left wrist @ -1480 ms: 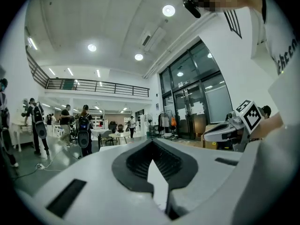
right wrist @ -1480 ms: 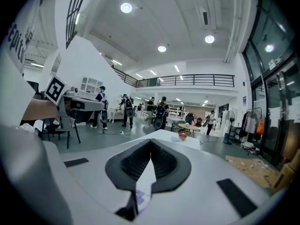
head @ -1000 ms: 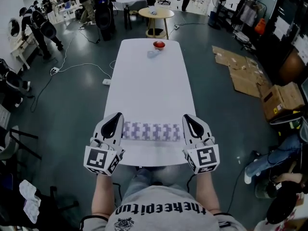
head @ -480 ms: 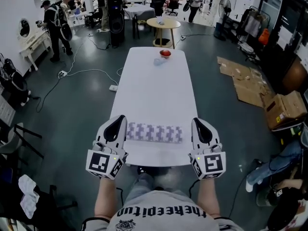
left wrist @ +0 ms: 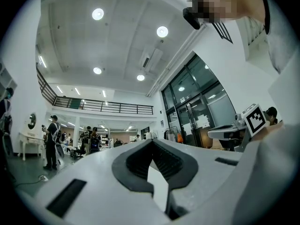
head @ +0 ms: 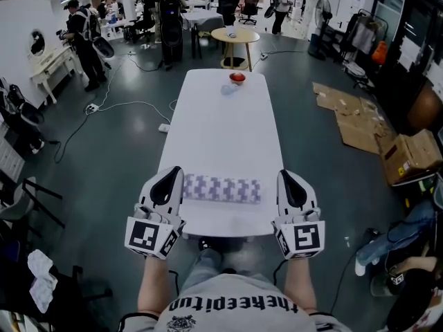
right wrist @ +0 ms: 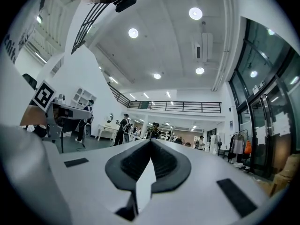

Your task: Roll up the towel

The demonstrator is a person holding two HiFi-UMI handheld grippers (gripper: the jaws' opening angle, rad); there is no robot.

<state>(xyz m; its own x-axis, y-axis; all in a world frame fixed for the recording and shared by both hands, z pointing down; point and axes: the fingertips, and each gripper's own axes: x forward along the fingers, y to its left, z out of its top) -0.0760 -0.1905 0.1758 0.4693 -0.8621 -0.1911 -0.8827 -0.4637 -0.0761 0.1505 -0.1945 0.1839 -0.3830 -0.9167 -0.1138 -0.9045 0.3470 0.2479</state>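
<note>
Towel [head: 221, 188]: rolled, checked, lying crosswise at the near end of the tabletop [head: 221, 130].
Left hand-held gripper [head: 168, 174]: I see its jaws closed on nothing, just beside the towel's left end.
Right hand-held gripper [head: 285, 176]: jaws closed, empty, just beside the towel's right end.
Surface: long and white; 1 red bowl [head: 237, 77] at the far end.
Room: dark glossy floor [head: 118, 151], round table [head: 235, 36] beyond, flattened cardboard [head: 353, 116] right.

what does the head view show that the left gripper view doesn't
Only the head view: the rolled towel on the table, and a red bowl at the far end. Only the left gripper view: ceiling lights, a balcony railing, its jaws shut. Both: the left gripper, the right gripper and a person standing at left.
</note>
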